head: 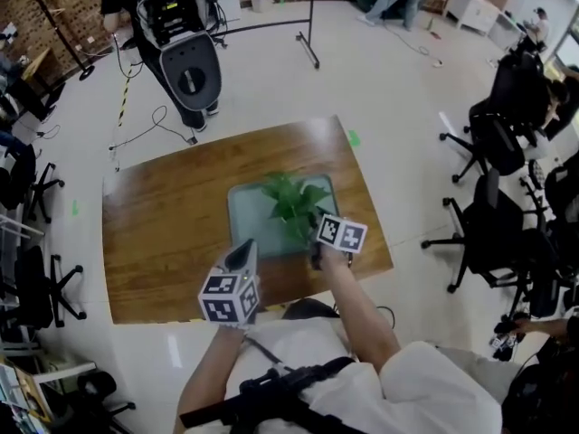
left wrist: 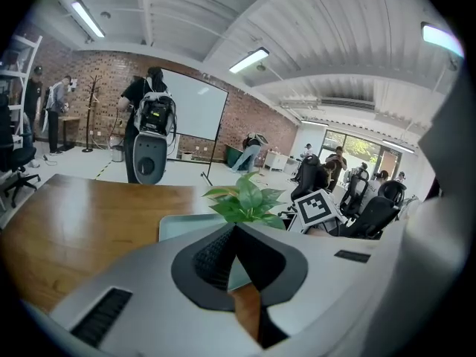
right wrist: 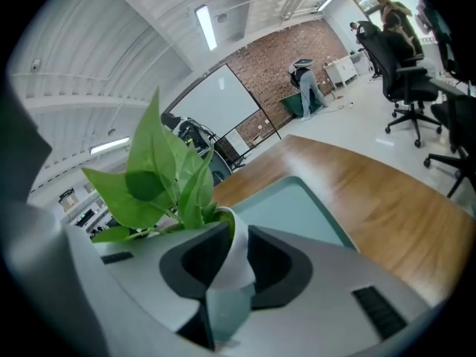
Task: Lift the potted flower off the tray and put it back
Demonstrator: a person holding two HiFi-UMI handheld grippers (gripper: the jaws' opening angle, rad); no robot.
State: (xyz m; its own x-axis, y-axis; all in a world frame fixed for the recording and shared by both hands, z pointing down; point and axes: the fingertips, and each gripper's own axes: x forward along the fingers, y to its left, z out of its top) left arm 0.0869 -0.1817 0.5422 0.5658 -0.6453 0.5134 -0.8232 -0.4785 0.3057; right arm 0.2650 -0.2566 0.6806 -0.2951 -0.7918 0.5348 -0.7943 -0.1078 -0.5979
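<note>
Fingers [right wrist: 277, 268] of right gripper [right wrist: 236, 230] clamp pot [right wrist: 238, 268] wall; left gripper [left wrist: 235, 229] closed, empty; pot seemingly on tray [right wrist: 301, 210]; lift and return remain.

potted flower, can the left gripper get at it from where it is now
Probably yes: only bare tray lies between the left gripper and the potted flower. The right gripper grips its rim on the opposite side. The left jaws look shut, so they'd need opening.

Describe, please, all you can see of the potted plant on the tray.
The potted plant has broad, green, pointed leaves rising from a small white pot with a thin rim. It stands upright toward the near right of the pale green tray on the wooden table. The right gripper clamps the pot's wall between its jaws.
</note>
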